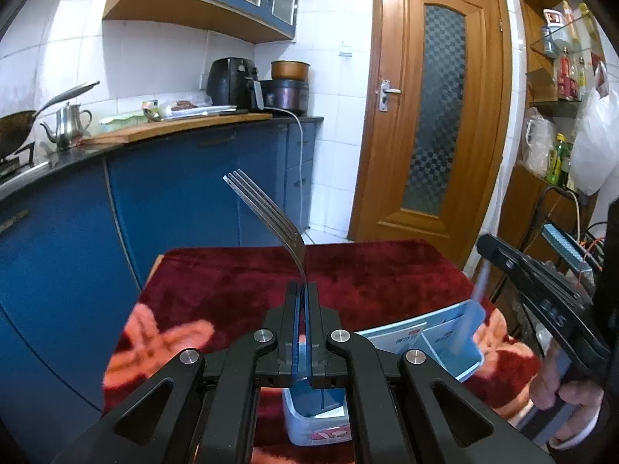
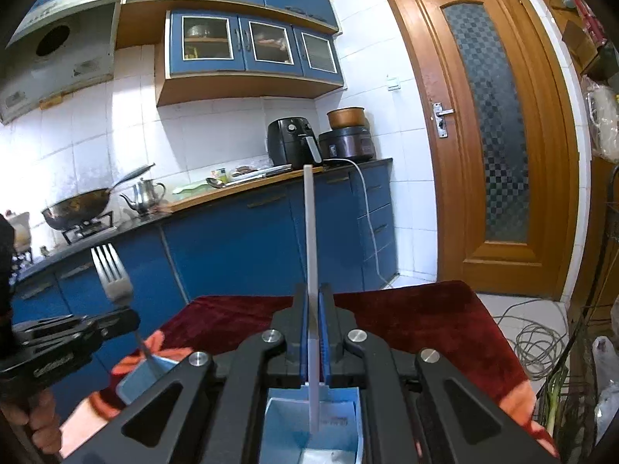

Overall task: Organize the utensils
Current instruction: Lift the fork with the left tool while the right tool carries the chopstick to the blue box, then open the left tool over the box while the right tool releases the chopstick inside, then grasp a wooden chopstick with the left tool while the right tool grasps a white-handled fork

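My left gripper (image 1: 303,285) is shut on a steel fork (image 1: 267,214), tines up, handle reaching down into a light-blue utensil box (image 1: 315,406) below the jaws. My right gripper (image 2: 314,290) is shut on a flat white stick-like utensil (image 2: 310,232), held upright, its lower end inside a light-blue box compartment (image 2: 313,421). In the left wrist view the right gripper (image 1: 534,290) is at the right, with the white utensil (image 1: 470,317) in a second blue compartment (image 1: 445,344). In the right wrist view the left gripper (image 2: 65,340) and fork (image 2: 110,270) are at the left.
The boxes sit on a table with a dark red floral cloth (image 1: 232,286). Blue kitchen cabinets (image 1: 174,201) with a wok (image 2: 75,207), kettle (image 2: 145,191) and air fryer (image 2: 292,141) stand behind. A wooden door (image 1: 433,116) is at the right. Cables (image 2: 537,344) lie on the floor.
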Motion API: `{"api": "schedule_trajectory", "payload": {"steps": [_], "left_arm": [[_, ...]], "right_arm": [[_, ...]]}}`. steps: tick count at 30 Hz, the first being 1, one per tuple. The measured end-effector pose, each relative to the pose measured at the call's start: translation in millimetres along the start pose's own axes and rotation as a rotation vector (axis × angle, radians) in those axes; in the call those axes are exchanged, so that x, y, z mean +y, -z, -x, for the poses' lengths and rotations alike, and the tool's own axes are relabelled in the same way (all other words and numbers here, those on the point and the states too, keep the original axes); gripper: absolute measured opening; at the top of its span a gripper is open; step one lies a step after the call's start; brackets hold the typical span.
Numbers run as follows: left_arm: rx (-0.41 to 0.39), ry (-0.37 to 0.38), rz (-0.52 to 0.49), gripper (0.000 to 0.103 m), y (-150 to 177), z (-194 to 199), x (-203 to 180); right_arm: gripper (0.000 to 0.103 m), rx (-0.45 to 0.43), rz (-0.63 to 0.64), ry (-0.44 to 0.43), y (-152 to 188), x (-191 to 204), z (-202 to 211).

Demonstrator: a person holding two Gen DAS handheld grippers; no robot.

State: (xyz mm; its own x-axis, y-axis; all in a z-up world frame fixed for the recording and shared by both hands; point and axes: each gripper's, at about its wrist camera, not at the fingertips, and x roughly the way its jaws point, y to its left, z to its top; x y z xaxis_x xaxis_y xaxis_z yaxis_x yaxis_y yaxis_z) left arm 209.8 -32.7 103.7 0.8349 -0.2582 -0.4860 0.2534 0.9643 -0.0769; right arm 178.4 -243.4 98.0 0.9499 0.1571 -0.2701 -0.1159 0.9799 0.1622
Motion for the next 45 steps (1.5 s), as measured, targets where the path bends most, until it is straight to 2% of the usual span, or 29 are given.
{"api": "schedule_trajectory", "payload": {"steps": [9, 10, 12, 14, 17, 24, 32, 39, 45], "left_arm": [[0.065, 0.022, 0.008, 0.002, 22.1, -23.4, 4.5], [0.055, 0.023, 0.003, 0.004, 22.4, -22.2, 3.8], [0.055, 0.017, -0.008, 0.007, 22.2, -19.1, 2.2], [0.057, 0.021, -0.011, 0.016, 21.5, -14.0, 0.6], [0.051, 0.026, -0.013, 0.02, 20.7, -3.7, -0.7], [0.059, 0.04, -0.005, 0.021, 25.2, 21.7, -0.1], [0.06, 0.069, -0.021, 0.021, 36.4, 56.0, -6.7], [0.129, 0.054, -0.027, 0.022, 56.1, 74.3, -9.4], [0.235, 0.057, -0.015, 0.022, 76.1, 73.0, -6.0]], "right_arm": [[0.008, 0.07, 0.093, 0.007, 25.0, 10.8, -10.3], [0.009, 0.076, 0.097, 0.004, 26.4, 12.0, -8.3], [0.017, 0.078, 0.104, 0.002, 27.4, 13.4, -5.8], [0.022, 0.076, 0.11, -0.002, 28.1, 15.0, -0.1], [0.022, 0.075, 0.106, -0.004, 28.0, 16.4, 9.8], [0.024, 0.088, 0.079, -0.007, 24.8, 20.1, 33.7], [0.025, 0.148, 0.055, -0.001, 31.6, 23.3, 67.4], [0.025, 0.234, 0.056, -0.005, 43.5, 31.0, 92.8], [0.025, 0.349, 0.054, -0.013, 59.4, 29.6, 95.7]]}}
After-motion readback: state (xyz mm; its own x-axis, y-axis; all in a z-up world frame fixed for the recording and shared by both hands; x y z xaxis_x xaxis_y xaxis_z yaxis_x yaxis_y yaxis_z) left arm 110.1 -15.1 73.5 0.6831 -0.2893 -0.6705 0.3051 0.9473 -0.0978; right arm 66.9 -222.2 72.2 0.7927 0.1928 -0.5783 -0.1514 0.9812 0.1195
